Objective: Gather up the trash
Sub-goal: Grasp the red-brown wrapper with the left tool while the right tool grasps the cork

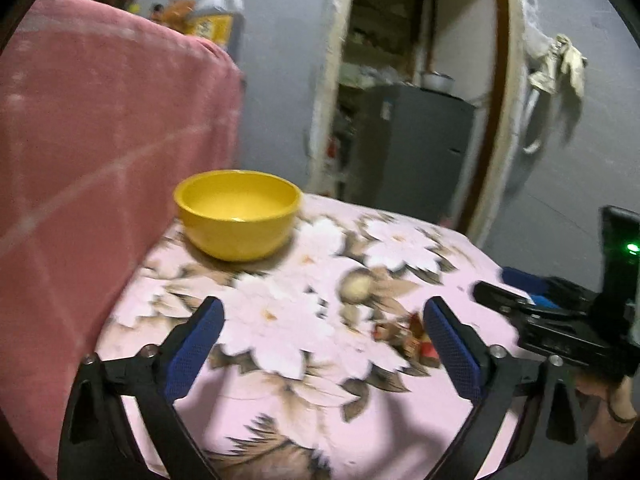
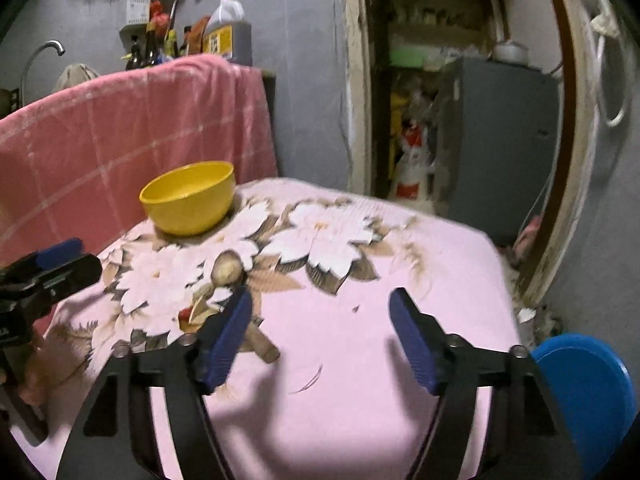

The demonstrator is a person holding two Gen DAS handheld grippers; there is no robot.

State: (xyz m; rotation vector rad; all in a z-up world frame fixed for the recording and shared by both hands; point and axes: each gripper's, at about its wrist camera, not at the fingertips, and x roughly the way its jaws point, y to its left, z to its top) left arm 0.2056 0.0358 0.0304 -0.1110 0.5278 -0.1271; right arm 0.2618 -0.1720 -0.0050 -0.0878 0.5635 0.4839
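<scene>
My left gripper (image 1: 322,312) has its blue pads (image 1: 192,350) spread wide, with nothing between them but flowered cloth (image 1: 304,396). Just inside the right-hand pad lies a crumpled wrapper (image 1: 404,334), brown with a bit of red, flat on the cloth and close to that pad; I cannot tell whether they touch. My right gripper (image 2: 320,304) also stands apart, narrower than the left, and holds nothing. Its left pad (image 2: 226,342) covers part of the same wrapper (image 2: 192,318), which peeks out to its left with a red spot showing. A short brown stick-like piece (image 2: 264,346) pokes out from behind that pad on the cloth; the blur keeps me from saying what it is.

Farther back on the cloth sits a yellow bowl (image 1: 238,216), upright, near the far left corner and well apart from the wrapper. Behind it hangs a pink towel (image 1: 100,152) with pale checks. In the right wrist view my left gripper shows at the left edge, and a blue round lid-like thing (image 2: 588,392) sits low at the right, off the table. Beyond the table a doorway opens onto a grey fridge (image 1: 420,148).
</scene>
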